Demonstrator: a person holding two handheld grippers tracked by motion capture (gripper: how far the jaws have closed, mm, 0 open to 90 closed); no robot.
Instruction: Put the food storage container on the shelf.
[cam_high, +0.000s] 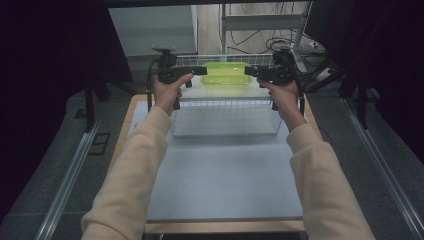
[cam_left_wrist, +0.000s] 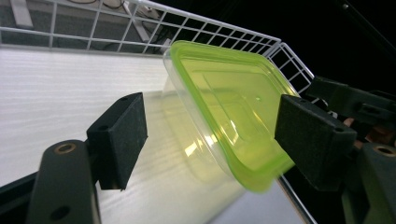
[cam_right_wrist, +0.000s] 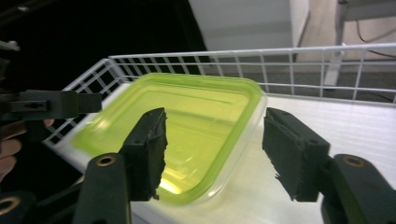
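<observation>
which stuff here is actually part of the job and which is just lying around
In the job: green-lidded container; white wire basket it sits in; left tool and right tool, both open beside it.

Lying about: cables on the floor; metal rack behind the table.

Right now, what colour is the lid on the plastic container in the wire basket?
Translucent lime green, on a clear container; the right gripper view shows it best.
</observation>
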